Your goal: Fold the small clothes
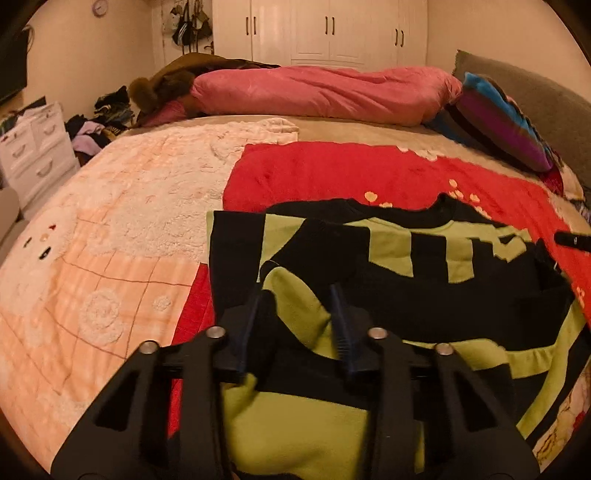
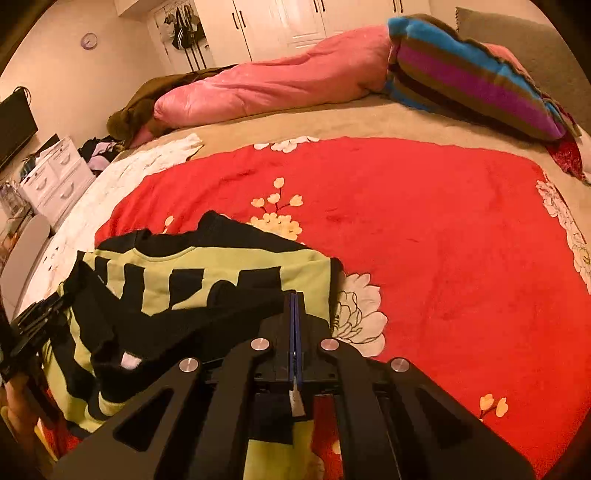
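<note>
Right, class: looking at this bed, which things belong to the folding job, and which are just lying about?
Job in hand:
sweater, green and black
left gripper
right gripper

Lying about:
red blanket
peach blanket
pink duvet
striped pillow
clothes pile
white drawers
wardrobe

Your left gripper point(image 1: 299, 295) is straddling a fold of the black-and-lime fleece sweater point(image 1: 406, 280), which is lying on the red floral blanket point(image 1: 332, 173).
</note>
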The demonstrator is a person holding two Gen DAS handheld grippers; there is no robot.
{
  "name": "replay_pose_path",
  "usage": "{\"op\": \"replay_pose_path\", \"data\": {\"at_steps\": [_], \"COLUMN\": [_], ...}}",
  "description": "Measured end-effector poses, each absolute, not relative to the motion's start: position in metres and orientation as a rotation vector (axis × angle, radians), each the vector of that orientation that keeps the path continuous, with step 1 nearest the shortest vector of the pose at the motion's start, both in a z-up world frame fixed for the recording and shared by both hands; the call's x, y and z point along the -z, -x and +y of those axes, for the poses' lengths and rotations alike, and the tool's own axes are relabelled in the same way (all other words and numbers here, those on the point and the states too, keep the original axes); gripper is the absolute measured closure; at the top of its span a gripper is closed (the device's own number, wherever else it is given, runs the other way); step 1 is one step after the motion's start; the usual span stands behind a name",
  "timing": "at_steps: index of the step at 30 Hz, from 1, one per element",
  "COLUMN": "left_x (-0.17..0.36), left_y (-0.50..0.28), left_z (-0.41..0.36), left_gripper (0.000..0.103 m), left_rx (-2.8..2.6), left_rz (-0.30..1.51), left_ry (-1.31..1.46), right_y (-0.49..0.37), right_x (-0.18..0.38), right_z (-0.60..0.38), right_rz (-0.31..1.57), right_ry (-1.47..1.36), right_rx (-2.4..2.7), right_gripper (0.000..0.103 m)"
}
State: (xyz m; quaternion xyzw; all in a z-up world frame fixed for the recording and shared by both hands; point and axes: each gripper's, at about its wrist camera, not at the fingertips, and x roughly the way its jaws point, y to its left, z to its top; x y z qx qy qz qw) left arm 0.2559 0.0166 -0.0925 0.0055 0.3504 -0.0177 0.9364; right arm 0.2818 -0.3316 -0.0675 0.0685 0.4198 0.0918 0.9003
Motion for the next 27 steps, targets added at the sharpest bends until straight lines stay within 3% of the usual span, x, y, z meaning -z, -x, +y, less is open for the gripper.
{"op": "replay_pose_path", "data": {"at_steps": [1, 2, 3, 4, 5, 6, 9, 10, 19, 23, 27], "left_x": [0.089, 0.085, 0.079, 0.075, 0.07, 0.065, 0.06, 0.061, 0.083, 0.074, 0.046], "left_y": [-0.254, -0.252, -0.25, -0.249, -0.248, -0.248, -0.252, -0.253, -0.253, -0.245, -0.235], "left_z": [0.021, 0.027, 0.033, 0.036, 0.041, 0.045, 0.046, 0.046, 0.057, 0.059, 0.069], "left_gripper": [0.092, 0.094, 0.095, 0.095, 0.095, 0.095, 0.095, 0.094, 0.085, 0.094, 0.095], "left_rx": [0.035, 0.033, 0.024, 0.019, 0.012, 0.001, -0.015, -0.016, -0.005, 0.005, -0.018], "left_rz": [0.699, 0.678, 0.652, 0.635, 0.616, 0.596, 0.584, 0.585, 0.614, 0.586, 0.488], "left_ry": [0.018, 0.048, 0.083, 0.105, 0.136, 0.16, 0.173, 0.178, 0.218, 0.22, 0.262], "right_y": [-0.281, -0.28, -0.279, -0.278, -0.279, -0.281, -0.286, -0.286, -0.258, -0.259, -0.273], "right_x": [0.068, 0.069, 0.071, 0.073, 0.076, 0.08, 0.092, 0.092, 0.062, 0.049, 0.032], "right_z": [-0.33, -0.326, -0.322, -0.317, -0.312, -0.308, -0.302, -0.301, -0.344, -0.354, -0.352], "right_rz": [0.873, 0.885, 0.888, 0.89, 0.898, 0.906, 0.938, 0.93, 0.799, 0.769, 0.731], "right_ry": [-0.131, -0.106, -0.078, -0.052, -0.033, -0.025, -0.02, -0.005, -0.311, -0.433, -0.452], "right_rx": [-0.2, -0.217, -0.215, -0.21, -0.21, -0.208, -0.196, -0.168, -0.229, -0.257, -0.275], "right_gripper": [0.094, 0.084, 0.059, 0.041, 0.04, 0.041, 0.083, 0.092, 0.092, 0.092, 0.093]}}
